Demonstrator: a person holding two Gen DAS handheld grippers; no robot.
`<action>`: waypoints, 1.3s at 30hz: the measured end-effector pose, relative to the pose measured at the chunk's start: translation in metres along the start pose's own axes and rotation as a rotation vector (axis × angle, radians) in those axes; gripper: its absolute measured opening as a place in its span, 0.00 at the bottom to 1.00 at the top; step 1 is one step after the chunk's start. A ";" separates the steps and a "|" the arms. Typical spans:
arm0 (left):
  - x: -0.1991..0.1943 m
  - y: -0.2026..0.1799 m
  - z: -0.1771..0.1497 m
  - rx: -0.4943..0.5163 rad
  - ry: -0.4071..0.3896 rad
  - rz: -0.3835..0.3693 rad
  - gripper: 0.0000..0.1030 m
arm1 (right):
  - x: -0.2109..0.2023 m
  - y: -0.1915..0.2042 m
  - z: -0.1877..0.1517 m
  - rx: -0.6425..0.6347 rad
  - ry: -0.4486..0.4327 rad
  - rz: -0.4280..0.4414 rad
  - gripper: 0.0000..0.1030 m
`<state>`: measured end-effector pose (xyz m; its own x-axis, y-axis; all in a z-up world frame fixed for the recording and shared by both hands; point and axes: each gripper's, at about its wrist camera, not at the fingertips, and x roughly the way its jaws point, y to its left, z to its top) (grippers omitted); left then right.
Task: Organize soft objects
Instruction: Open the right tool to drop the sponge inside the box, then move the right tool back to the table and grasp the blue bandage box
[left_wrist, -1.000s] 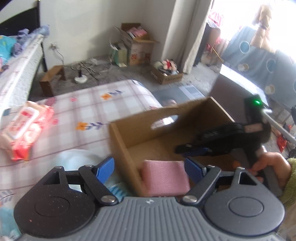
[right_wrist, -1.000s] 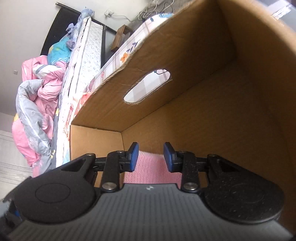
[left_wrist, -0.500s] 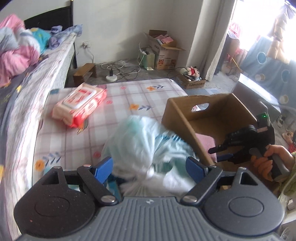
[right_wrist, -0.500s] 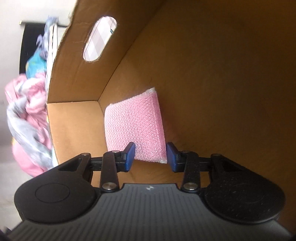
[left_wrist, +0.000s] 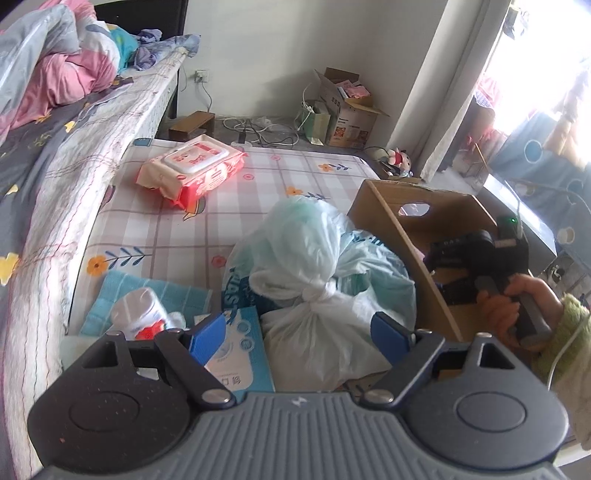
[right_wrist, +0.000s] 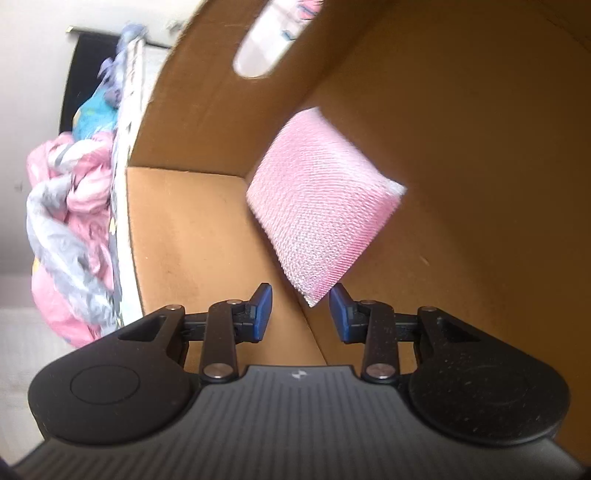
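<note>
A folded pink cloth (right_wrist: 321, 218) lies inside the cardboard box (right_wrist: 192, 240), in its corner. My right gripper (right_wrist: 301, 314) is open and empty just short of the cloth's near corner, inside the box. The box (left_wrist: 402, 218) stands on the checked mat at the right in the left wrist view, where my right gripper (left_wrist: 476, 258) reaches into it. My left gripper (left_wrist: 299, 336) is open and empty, its fingers on either side of a tied white plastic bag (left_wrist: 310, 273) beside the box.
A red wet-wipes pack (left_wrist: 192, 170) lies further back on the mat. A tissue pack (left_wrist: 236, 354), a small white bottle (left_wrist: 140, 314) and a light blue towel (left_wrist: 114, 291) lie at the near left. A bed with bedding (left_wrist: 48, 74) runs along the left.
My right gripper has opened wider and drawn back from the pink cloth, which now lies free in the box. My left gripper has swung left and back from the box to the white bag.
</note>
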<state>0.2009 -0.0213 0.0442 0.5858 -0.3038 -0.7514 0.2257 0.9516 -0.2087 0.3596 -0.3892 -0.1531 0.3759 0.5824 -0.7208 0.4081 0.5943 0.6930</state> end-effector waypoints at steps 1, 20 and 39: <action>-0.001 0.003 -0.003 -0.005 -0.002 0.000 0.84 | 0.002 0.001 0.001 -0.006 0.005 -0.002 0.32; -0.039 0.054 -0.044 -0.091 -0.100 0.086 0.87 | -0.070 0.030 0.014 -0.272 -0.211 -0.122 0.55; -0.061 0.069 -0.080 -0.121 -0.190 0.161 0.96 | -0.036 0.027 0.025 -0.382 -0.206 -0.231 0.50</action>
<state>0.1188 0.0670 0.0256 0.7446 -0.1406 -0.6526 0.0298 0.9836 -0.1779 0.3783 -0.4081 -0.1085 0.4840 0.3123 -0.8174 0.1808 0.8783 0.4426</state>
